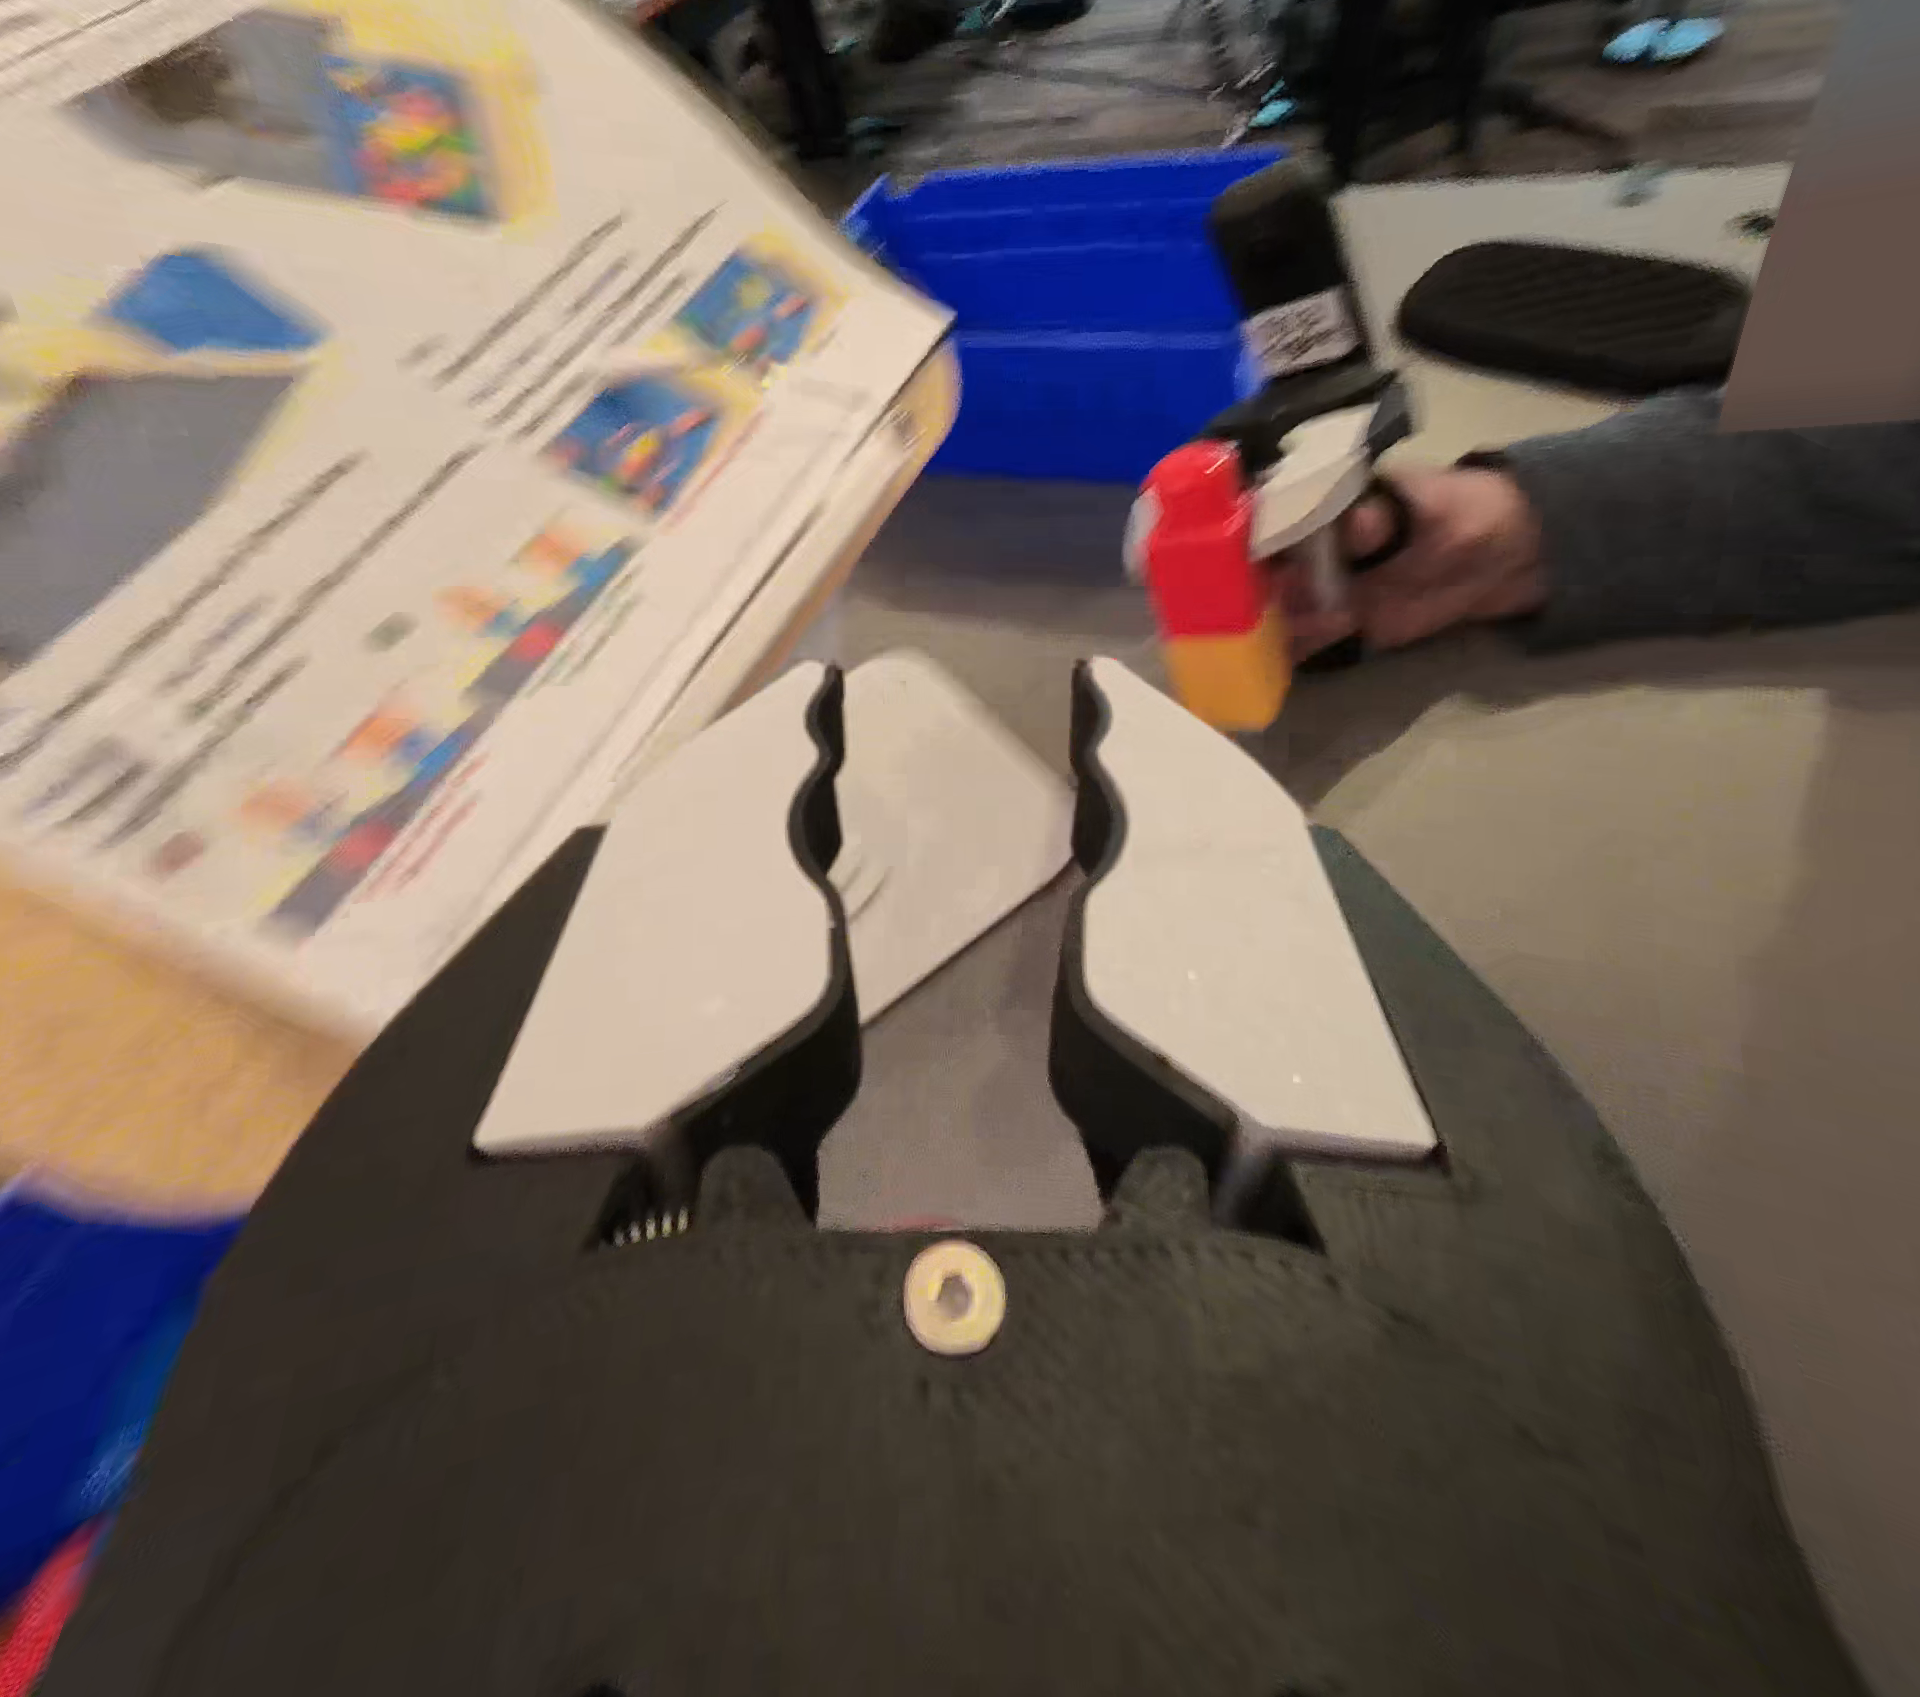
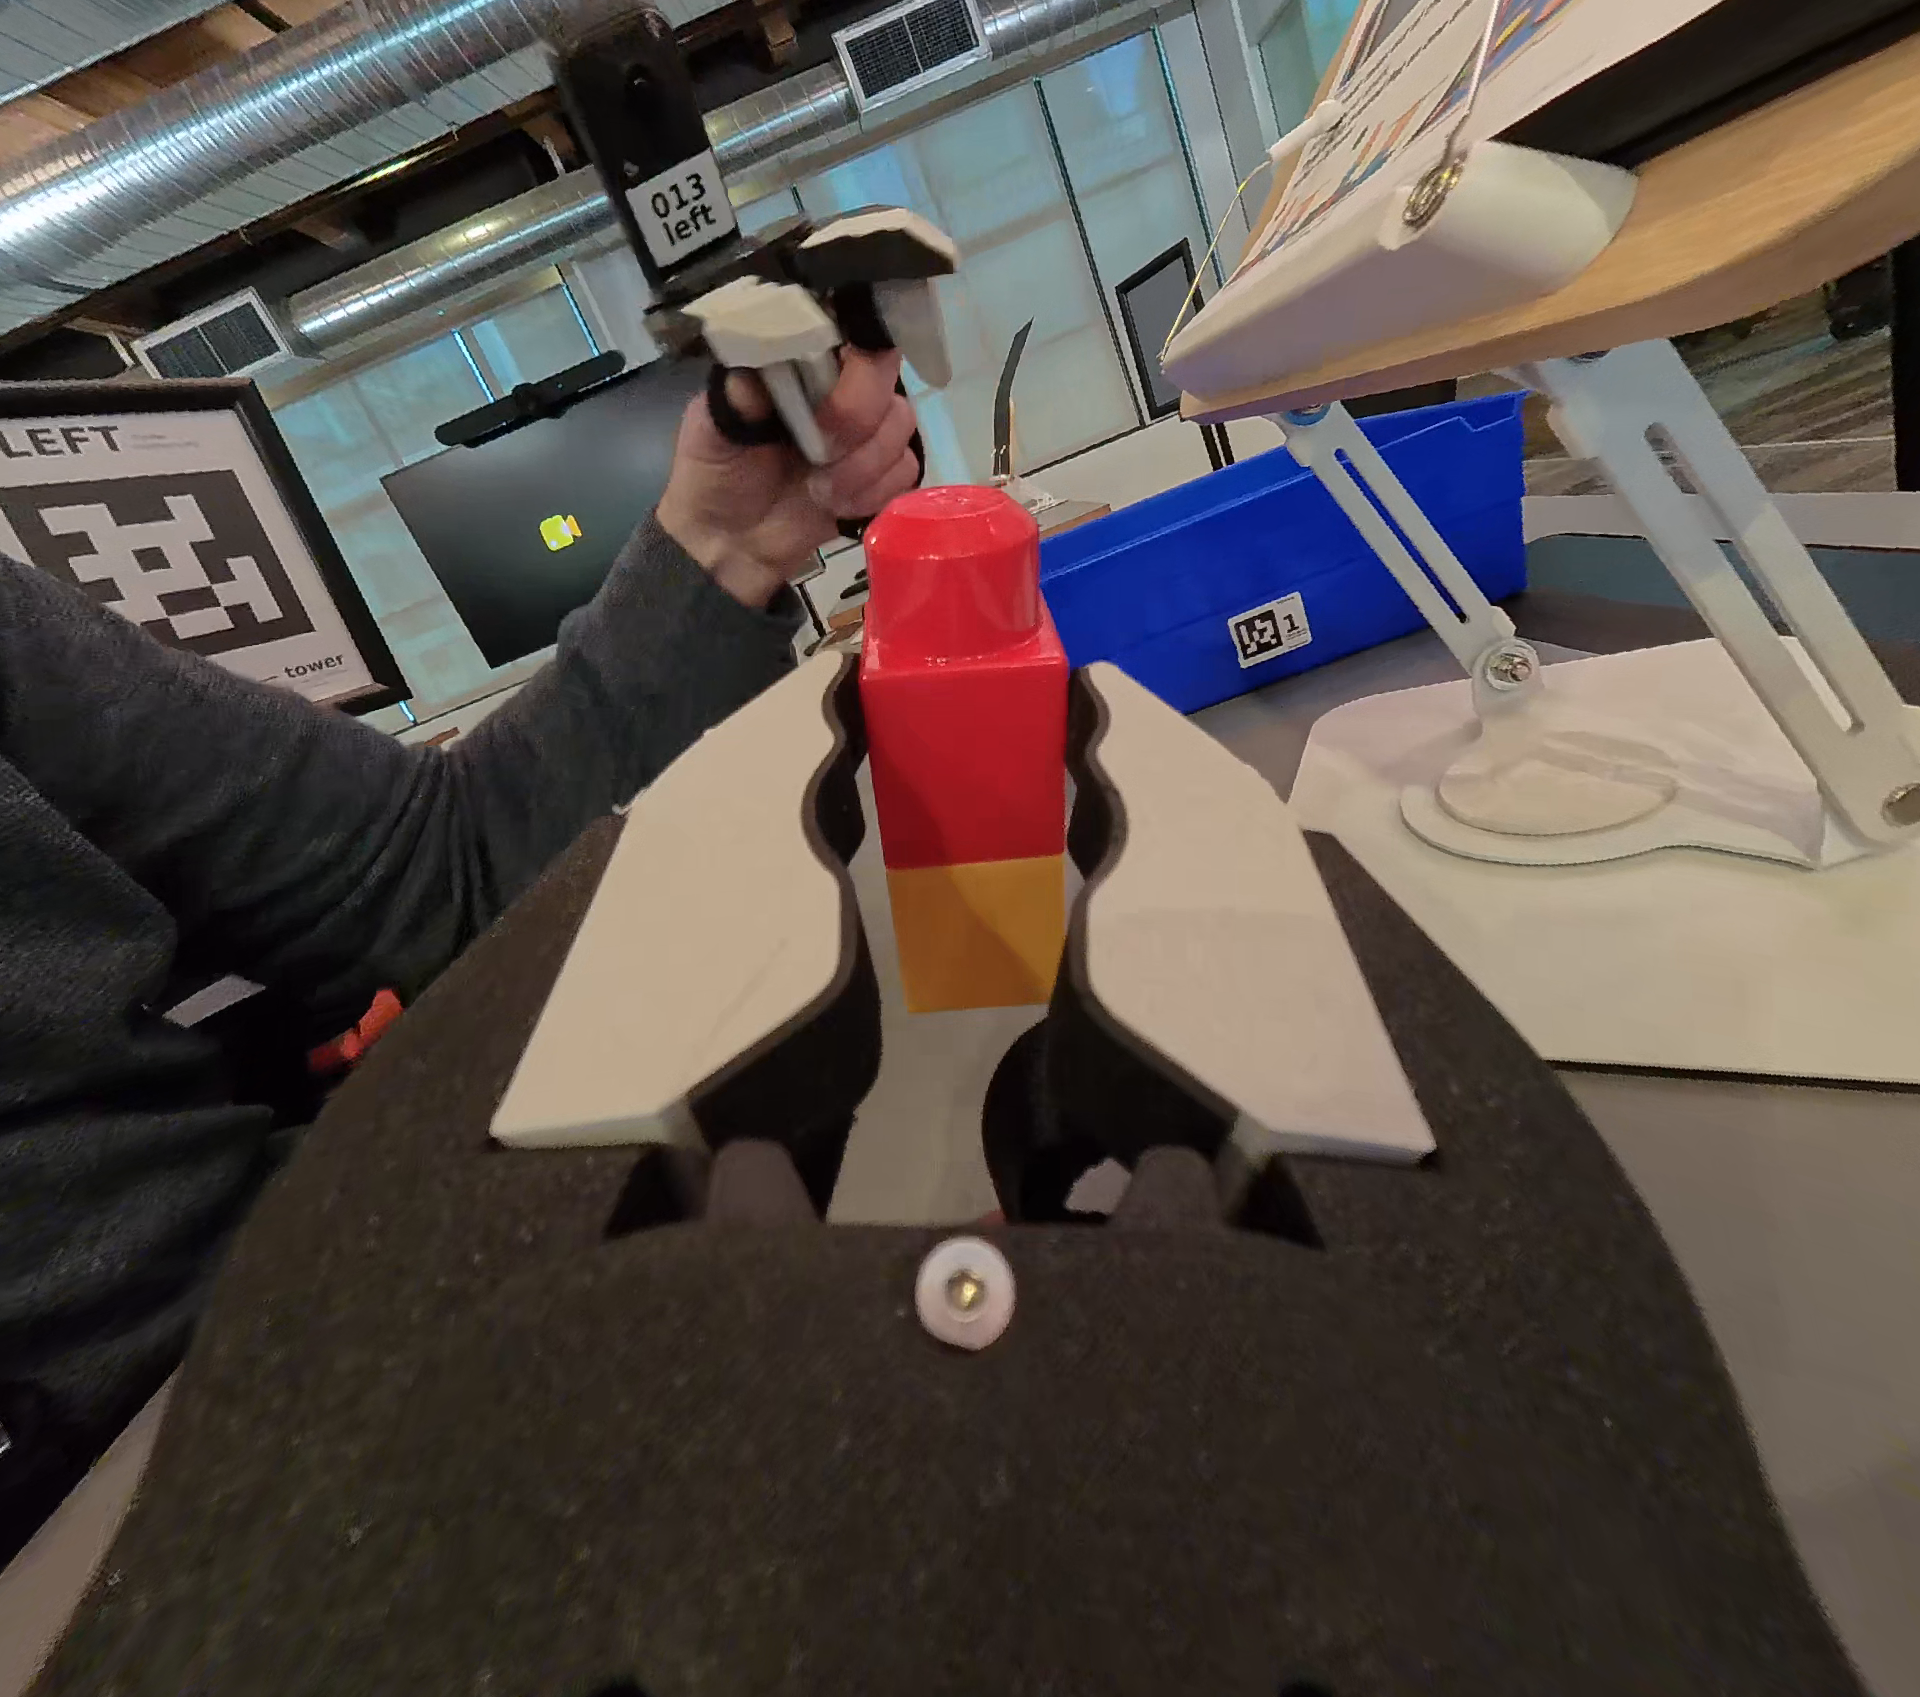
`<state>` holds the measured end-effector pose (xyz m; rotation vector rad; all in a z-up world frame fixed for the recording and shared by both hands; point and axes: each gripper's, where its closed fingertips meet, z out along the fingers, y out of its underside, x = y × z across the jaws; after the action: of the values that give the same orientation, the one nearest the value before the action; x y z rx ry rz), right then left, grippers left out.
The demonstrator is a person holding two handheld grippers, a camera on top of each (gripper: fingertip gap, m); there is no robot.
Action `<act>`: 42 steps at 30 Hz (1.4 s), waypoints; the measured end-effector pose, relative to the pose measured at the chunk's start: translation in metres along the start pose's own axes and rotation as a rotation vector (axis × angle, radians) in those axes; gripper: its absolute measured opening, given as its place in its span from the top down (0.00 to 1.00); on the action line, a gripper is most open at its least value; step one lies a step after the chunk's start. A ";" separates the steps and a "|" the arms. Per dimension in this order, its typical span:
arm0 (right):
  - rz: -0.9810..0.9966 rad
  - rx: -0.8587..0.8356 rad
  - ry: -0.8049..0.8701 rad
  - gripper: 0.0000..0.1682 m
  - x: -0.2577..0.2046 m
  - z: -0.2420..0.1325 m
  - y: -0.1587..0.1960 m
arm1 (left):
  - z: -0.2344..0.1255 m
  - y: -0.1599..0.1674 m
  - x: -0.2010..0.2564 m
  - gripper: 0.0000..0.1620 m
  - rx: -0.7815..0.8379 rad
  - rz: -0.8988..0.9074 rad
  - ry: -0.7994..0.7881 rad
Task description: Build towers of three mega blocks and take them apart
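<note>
The right gripper clamps a red block stacked on an orange block, long axis upright, stud toward 12 o'clock. The left gripper, jaws apart and empty, hangs above bare tabletop; a blue bin sits at 2 o'clock.

Glossy plastic blocks, matt foam on my claws.

I'm seeing the red block shine like smooth moulded plastic, highlights on its round stud; the orange block under it looks a shade duller, still smooth plastic. My right claw has a grainy, matt black foam-like body with flat, matt pale-grey finger plates; the left claw looks the same. The blue bin is smooth, slightly glossy plastic. The printed sheet looks like matt paper, on a light wood-grain board with white metal legs. The tabletop is smooth, matt grey. My sleeve is dark knit cloth.
</note>
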<state>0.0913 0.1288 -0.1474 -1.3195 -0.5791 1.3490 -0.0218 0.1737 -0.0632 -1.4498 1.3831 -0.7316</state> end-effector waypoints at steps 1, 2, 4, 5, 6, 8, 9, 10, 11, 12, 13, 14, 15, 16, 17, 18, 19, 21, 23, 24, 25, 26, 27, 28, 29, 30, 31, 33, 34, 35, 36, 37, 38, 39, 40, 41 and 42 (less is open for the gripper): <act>-0.002 -0.005 -0.002 0.79 0.000 0.001 0.001 | -0.017 0.012 -0.017 0.75 -0.058 0.004 -0.049; -0.002 -0.008 -0.004 0.79 -0.001 0.001 0.001 | -0.034 0.026 -0.034 0.75 -0.127 0.005 -0.091; 0.005 -0.006 -0.005 0.79 0.000 0.001 0.001 | -0.065 0.059 -0.066 0.75 -0.275 0.009 -0.168; 0.006 -0.009 -0.007 0.79 0.000 0.001 0.001 | -0.079 0.078 -0.081 0.75 -0.361 -0.010 -0.196; 0.005 -0.014 -0.008 0.78 0.000 0.002 0.002 | -0.092 0.099 -0.093 0.75 -0.450 -0.040 -0.212; 0.000 -0.025 -0.012 0.78 -0.001 0.003 0.004 | -0.114 0.133 -0.119 0.75 -0.582 -0.056 -0.282; -0.001 -0.028 -0.013 0.79 -0.001 0.003 0.004 | -0.121 0.146 -0.127 0.75 -0.625 -0.067 -0.298; 0.000 -0.028 -0.015 0.79 -0.001 0.003 0.004 | -0.125 0.155 -0.134 0.75 -0.645 -0.084 -0.306; 0.002 -0.026 -0.016 0.79 -0.001 0.003 0.004 | -0.126 0.161 -0.142 0.75 -0.654 -0.089 -0.320; 0.003 -0.025 -0.016 0.79 -0.001 0.003 0.004 | -0.128 0.169 -0.148 0.76 -0.680 -0.079 -0.331; 0.003 -0.025 -0.016 0.78 -0.001 0.003 0.004 | -0.131 0.177 -0.156 0.76 -0.723 -0.057 -0.348; 0.004 -0.026 -0.018 0.78 -0.001 0.003 0.004 | -0.131 0.184 -0.163 0.75 -0.756 -0.029 -0.353; 0.004 -0.027 -0.018 0.78 -0.001 0.003 0.004 | -0.129 0.189 -0.167 0.75 -0.778 0.001 -0.338; 0.004 -0.027 -0.019 0.78 -0.002 0.003 0.004 | -0.126 0.194 -0.170 0.75 -0.801 0.033 -0.313; 0.005 -0.027 -0.020 0.78 -0.002 0.003 0.004 | -0.124 0.201 -0.176 0.74 -0.835 0.073 -0.302; 0.005 -0.027 -0.023 0.78 -0.002 0.003 0.004 | -0.121 0.208 -0.180 0.72 -0.869 0.111 -0.280; 0.007 -0.026 -0.025 0.79 -0.002 0.003 0.004 | -0.118 0.216 -0.182 0.72 -0.903 0.143 -0.237; 0.010 -0.022 -0.027 0.79 -0.002 0.002 0.004 | -0.116 0.236 -0.192 0.71 -1.001 0.214 -0.188; 0.010 -0.021 -0.028 0.79 -0.002 0.002 0.004 | -0.116 0.254 -0.200 0.70 -1.075 0.289 -0.133; 0.011 -0.020 -0.029 0.78 -0.002 0.002 0.003 | -0.116 0.261 -0.205 0.69 -1.101 0.311 -0.114; 0.012 -0.019 -0.030 0.79 -0.002 0.002 0.003 | -0.116 0.266 -0.211 0.66 -1.122 0.329 -0.105; 0.013 -0.020 -0.032 0.79 -0.002 0.002 0.003 | -0.115 0.270 -0.216 0.66 -1.134 0.338 -0.094; 0.014 -0.020 -0.033 0.79 -0.003 0.002 0.003 | -0.113 0.274 -0.219 0.66 -1.138 0.339 -0.083; 0.014 -0.020 -0.034 0.79 -0.003 0.002 0.003 | -0.111 0.278 -0.222 0.65 -1.141 0.344 -0.072; 0.015 -0.019 -0.034 0.79 -0.003 0.002 0.003 | -0.110 0.282 -0.224 0.66 -1.150 0.350 -0.057; 0.016 -0.018 -0.035 0.79 -0.002 0.002 0.003 | -0.108 0.286 -0.224 0.66 -1.152 0.352 -0.040; 0.017 -0.017 -0.035 0.79 -0.002 0.002 0.003 | -0.106 0.290 -0.224 0.67 -1.160 0.350 -0.022; 0.019 -0.014 -0.037 0.79 -0.002 0.001 0.002 | -0.105 0.300 -0.223 0.67 -1.193 0.366 0.006; 0.020 -0.013 -0.039 0.79 -0.003 0.001 0.002 | -0.104 0.305 -0.222 0.67 -1.210 0.376 0.023; 0.020 -0.013 -0.040 0.79 -0.003 0.001 0.002 | -0.103 0.310 -0.221 0.67 -1.226 0.385 0.037; 0.020 -0.014 -0.040 0.79 -0.003 0.002 0.003 | -0.102 0.314 -0.222 0.68 -1.240 0.401 0.041; 0.019 -0.015 -0.040 0.79 -0.003 0.002 0.003 | -0.101 0.315 -0.223 0.69 -1.253 0.410 0.043; 0.019 -0.016 -0.041 0.79 -0.003 0.002 0.003 | -0.100 0.316 -0.222 0.70 -1.261 0.406 0.047; 0.018 -0.016 -0.041 0.79 -0.003 0.002 0.003 | -0.100 0.317 -0.222 0.70 -1.271 0.402 0.050; 0.018 -0.017 -0.042 0.79 -0.003 0.002 0.003 | -0.099 0.316 -0.222 0.71 -1.275 0.394 0.048; 0.018 -0.017 -0.042 0.79 -0.003 0.002 0.003 | -0.099 0.316 -0.221 0.71 -1.277 0.368 0.042; 0.018 -0.017 -0.042 0.79 -0.003 0.002 0.003 | -0.100 0.316 -0.221 0.71 -1.277 0.340 0.035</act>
<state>0.0880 0.1256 -0.1485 -1.3158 -0.6097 1.3919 -0.2725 0.3985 -0.2750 -1.9947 2.1947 0.5016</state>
